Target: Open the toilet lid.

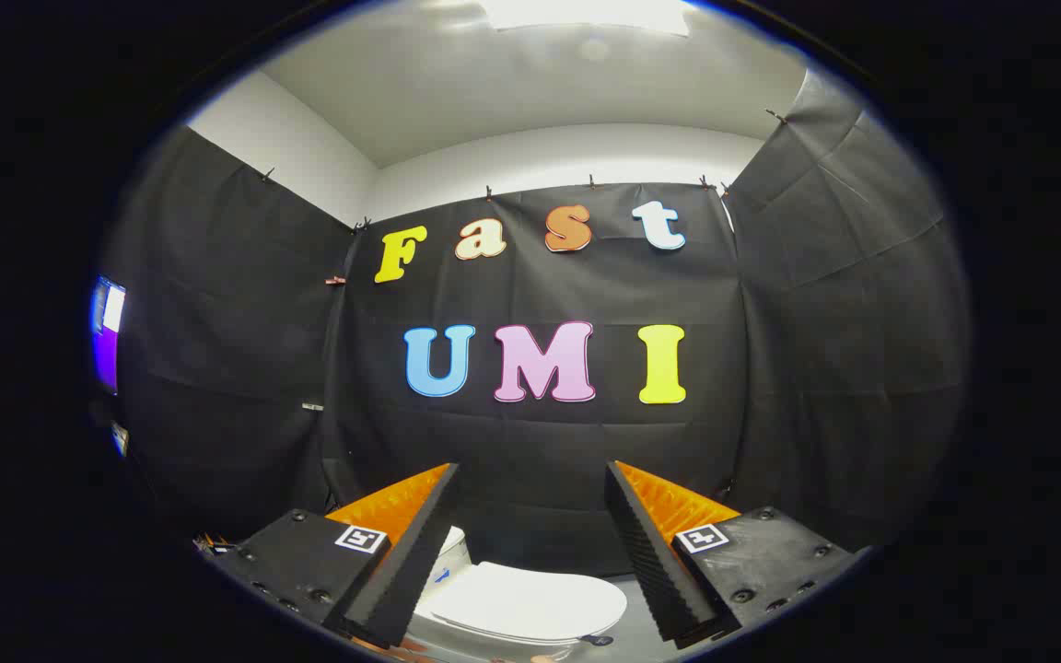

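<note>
From here I see the tool (530, 479) held high and looking nearly level across the booth, its two fingers (411, 562) spread wide apart with nothing between them but air and the black cloth wall (530, 442) beyond. They pinch nothing and touch nothing.

The toilet (494, 626) sits low down between the finger bases, well below the tips and short of the cloth wall. Its lid (526, 600) is shut, lying flat on the seat, a white oval whose long axis runs across my view, slightly tilted. The wider, rounded end points toward the right finger; the narrower end, nearer the left finger, leads up to a white part of the toilet (453, 540) that rises behind that finger, partly hidden, so I take that as the hinge side, though I cannot tell the hinge itself. A small dark piece (599, 639) sits at the lid's lower right rim; it is too small for me to say what it is.

The left finger overlaps the lid's near-left edge in my view, but it stands above it, not on it. The floor (627, 635) beside the toilet is grey. Above the cloth the room's white wall (567, 152) and ceiling (512, 83) show, with a bright light panel (586, 14) overhead. Off to the left a lit screen (108, 336) glows at the booth's side.
</note>
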`<action>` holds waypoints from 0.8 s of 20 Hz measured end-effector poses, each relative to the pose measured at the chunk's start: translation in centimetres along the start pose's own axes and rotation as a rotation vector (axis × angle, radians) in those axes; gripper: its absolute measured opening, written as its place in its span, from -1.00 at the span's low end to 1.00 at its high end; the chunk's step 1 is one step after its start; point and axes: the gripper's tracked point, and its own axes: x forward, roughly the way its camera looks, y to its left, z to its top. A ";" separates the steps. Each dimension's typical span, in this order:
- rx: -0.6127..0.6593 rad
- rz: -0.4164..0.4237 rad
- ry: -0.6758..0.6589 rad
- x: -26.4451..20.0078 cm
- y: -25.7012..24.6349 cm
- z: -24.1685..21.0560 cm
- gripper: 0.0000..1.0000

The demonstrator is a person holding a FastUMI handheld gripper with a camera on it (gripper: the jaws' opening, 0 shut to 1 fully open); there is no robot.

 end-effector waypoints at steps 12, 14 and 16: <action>0.006 -0.004 -0.002 0.0 -0.5 0.2 0.96; 0.007 -0.003 0.002 0.0 -0.6 0.2 0.96; 0.006 -0.002 0.003 0.0 -0.7 0.1 0.96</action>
